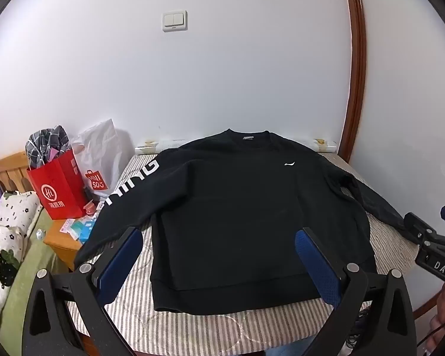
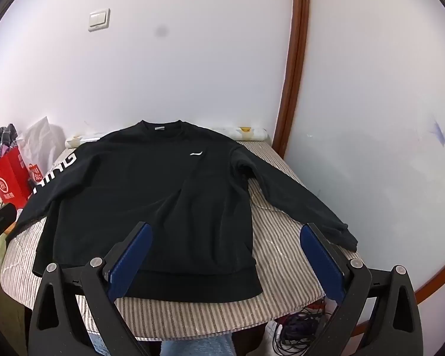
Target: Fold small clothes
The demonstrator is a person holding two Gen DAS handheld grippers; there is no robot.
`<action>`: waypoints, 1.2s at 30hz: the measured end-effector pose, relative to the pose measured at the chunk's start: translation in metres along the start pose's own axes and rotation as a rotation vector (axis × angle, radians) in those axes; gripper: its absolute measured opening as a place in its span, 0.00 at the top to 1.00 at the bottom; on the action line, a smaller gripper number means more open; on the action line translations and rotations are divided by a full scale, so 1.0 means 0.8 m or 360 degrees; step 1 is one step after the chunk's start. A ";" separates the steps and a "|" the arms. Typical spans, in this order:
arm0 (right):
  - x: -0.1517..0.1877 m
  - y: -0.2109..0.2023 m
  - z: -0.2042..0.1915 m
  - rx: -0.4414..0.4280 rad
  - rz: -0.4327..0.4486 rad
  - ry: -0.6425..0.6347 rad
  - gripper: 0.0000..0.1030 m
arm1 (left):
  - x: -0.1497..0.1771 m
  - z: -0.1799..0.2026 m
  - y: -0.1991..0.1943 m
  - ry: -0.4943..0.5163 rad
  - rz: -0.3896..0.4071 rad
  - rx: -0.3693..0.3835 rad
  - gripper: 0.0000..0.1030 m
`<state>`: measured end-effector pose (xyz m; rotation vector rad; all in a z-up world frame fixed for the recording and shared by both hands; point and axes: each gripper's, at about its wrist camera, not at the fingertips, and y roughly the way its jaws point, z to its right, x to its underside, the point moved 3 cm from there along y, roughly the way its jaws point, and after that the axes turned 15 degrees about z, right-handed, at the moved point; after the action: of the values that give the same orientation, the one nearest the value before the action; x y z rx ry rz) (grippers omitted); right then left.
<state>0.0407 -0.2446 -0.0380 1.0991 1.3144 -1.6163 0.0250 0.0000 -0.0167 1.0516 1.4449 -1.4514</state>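
Observation:
A black sweatshirt (image 1: 228,207) (image 2: 151,195) lies flat, front up, on a striped table (image 1: 222,326) (image 2: 281,237). Its collar points to the far wall and both sleeves are spread out. The left sleeve bears white letters (image 1: 133,181) and hangs over the table's left edge. My left gripper (image 1: 219,234) hovers above the hem, open, with nothing between its blue pads (image 1: 314,264). My right gripper (image 2: 225,231) hovers above the hem's right part, also open and empty. The right gripper shows at the right edge of the left wrist view (image 1: 430,237).
A red paper bag (image 1: 59,187) and a white plastic bag (image 1: 101,160) stand on a wooden nightstand (image 1: 62,240) left of the table. A bed with floral bedding (image 1: 6,237) lies further left. Cables (image 2: 299,329) lie on the floor under the table's near right.

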 end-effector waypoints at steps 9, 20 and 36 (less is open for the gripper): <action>0.003 -0.003 -0.001 0.0015 -0.0014 0.0025 0.04 | 0.005 0.001 -0.003 -0.0010 0.0047 -0.0002 0.00; 0.001 -0.007 0.006 0.0012 0.0006 0.0054 0.04 | 0.008 0.001 0.000 0.0003 0.0031 -0.0003 0.00; -0.004 -0.009 0.012 0.0020 0.0031 0.0092 0.04 | 0.010 0.003 -0.002 0.0005 0.0041 -0.0013 0.00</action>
<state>0.0333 -0.2522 -0.0316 1.1706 1.3283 -1.5909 0.0213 -0.0020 -0.0235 1.0643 1.4332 -1.4253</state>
